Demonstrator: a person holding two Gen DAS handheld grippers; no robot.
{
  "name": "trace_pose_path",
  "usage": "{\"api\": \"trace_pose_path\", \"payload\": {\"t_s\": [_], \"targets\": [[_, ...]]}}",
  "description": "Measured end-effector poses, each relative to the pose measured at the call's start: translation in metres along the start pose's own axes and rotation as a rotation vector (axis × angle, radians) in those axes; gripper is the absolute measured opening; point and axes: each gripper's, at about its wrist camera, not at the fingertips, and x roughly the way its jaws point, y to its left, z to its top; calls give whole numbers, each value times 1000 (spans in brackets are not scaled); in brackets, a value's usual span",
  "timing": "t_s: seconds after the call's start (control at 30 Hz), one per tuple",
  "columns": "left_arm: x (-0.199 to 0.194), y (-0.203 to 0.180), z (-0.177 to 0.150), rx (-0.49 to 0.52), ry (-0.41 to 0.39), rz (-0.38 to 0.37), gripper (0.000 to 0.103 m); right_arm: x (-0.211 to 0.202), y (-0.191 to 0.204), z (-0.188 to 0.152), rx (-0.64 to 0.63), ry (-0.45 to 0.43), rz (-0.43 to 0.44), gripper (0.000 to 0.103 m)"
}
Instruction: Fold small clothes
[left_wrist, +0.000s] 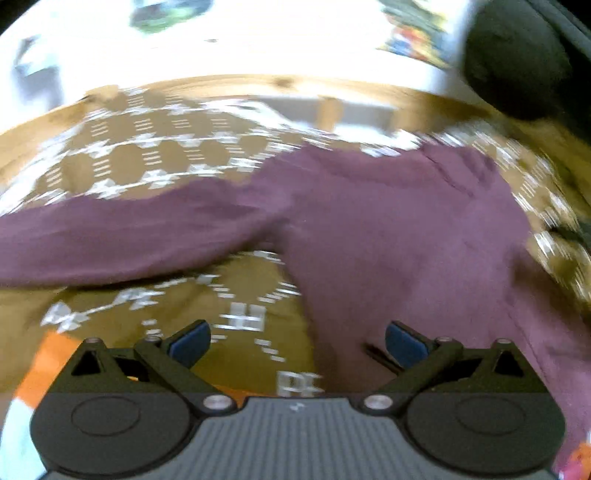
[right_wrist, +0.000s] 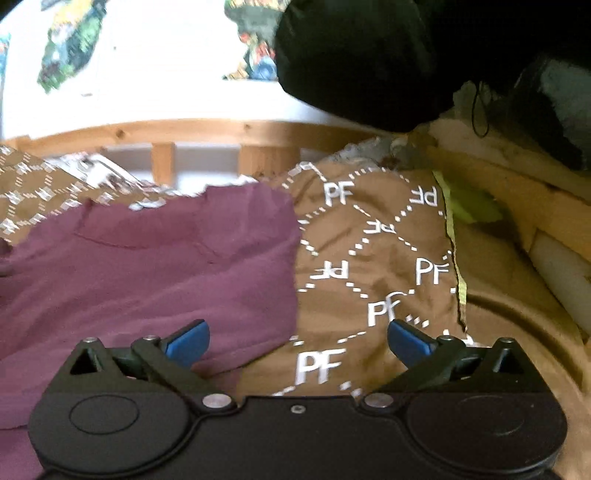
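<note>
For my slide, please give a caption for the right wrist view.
Open right tool above the edge of a maroon shirt lying on a brown "PF" patterned cover.

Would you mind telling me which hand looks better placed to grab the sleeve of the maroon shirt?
Probably left: the sleeve stretches out ahead of the open left tool, while the right view shows no sleeve.

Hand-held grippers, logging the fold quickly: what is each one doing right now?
Left hand-held gripper: open, holding nothing, above the maroon garment.
Right hand-held gripper: open, holding nothing, over the garment's edge and the brown patterned cover.
</note>
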Motion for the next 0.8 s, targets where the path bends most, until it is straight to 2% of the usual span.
{"api": "trace_pose_path", "payload": {"t_s": [0.1,0.27,0.4,0.5,0.57,0.67,0.7,0.73,0.8], "targets": [[-11,32,3,-138,-54,78,103,-26,14,-4,-2,-19,69,102],[-21,79,15,-245,-116,305,103,-71,35,-19,4,-61,141,102],[-31,109,23,-408,-178,388,103,-94,49,-38,-10,-106,193,102],[-35,123,31,-463,-234,444,103,-99,56,-48,-2,-95,205,102],[-33,133,39,-499,-237,499,100,-99,58,-50,8,-84,216,102],[-30,153,46,-596,-233,524,85,-98,60,-55,23,-76,233,102],[-28,158,47,-633,-235,530,74,-96,59,-56,23,-69,234,102],[-28,161,47,-666,-240,549,66,-96,59,-59,26,-63,232,102],[-29,165,45,-699,-268,571,30,-95,57,-63,42,-50,228,102]]}}
